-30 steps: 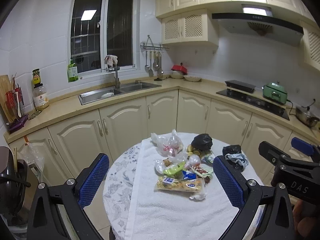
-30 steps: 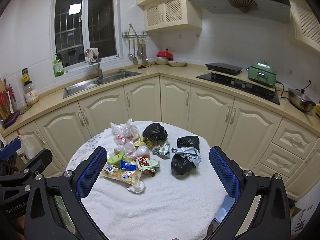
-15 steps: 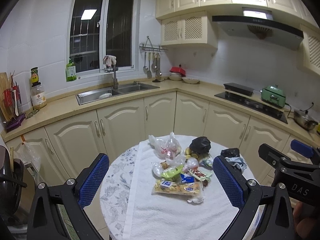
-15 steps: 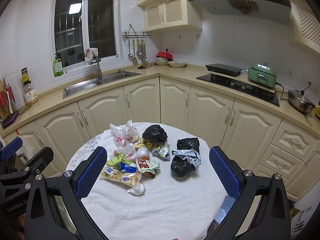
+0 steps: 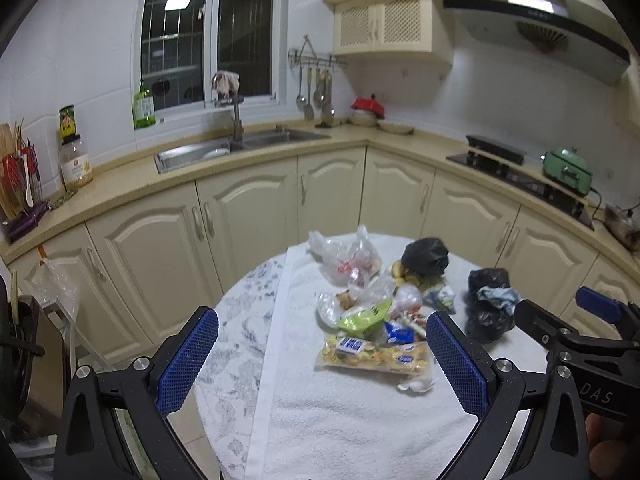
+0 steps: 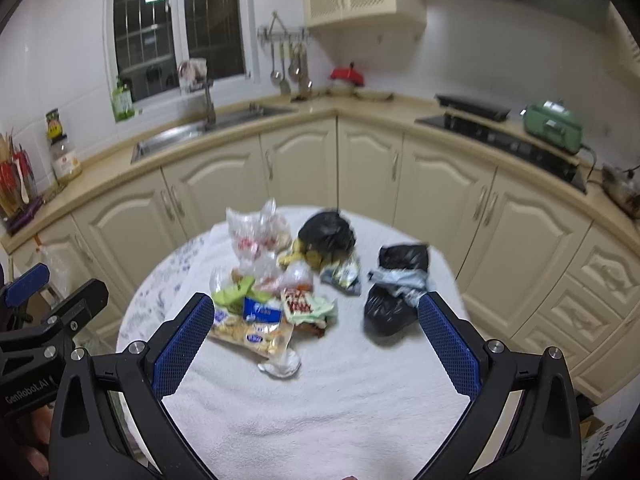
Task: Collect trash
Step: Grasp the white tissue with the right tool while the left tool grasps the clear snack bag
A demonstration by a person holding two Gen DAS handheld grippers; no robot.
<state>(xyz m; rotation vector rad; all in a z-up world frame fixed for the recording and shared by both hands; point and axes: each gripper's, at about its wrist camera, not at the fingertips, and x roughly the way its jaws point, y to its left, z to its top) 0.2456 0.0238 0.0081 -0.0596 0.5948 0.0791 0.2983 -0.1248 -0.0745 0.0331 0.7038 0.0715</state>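
Both tools have come closer to the trash pile (image 6: 276,284) on the round tabletop (image 6: 320,400). The left tool (image 5: 322,354) and right tool (image 6: 316,338) are spread wide, holding nothing. At 12 o'clock a clear bag (image 6: 256,236) holds red-and-white scraps. A tied black bag (image 6: 328,232) sits beside it. At 2 o'clock, another black bag (image 6: 394,292) has grey plastic poking out. Snack wrappers (image 6: 256,328) lie crumpled at the front.
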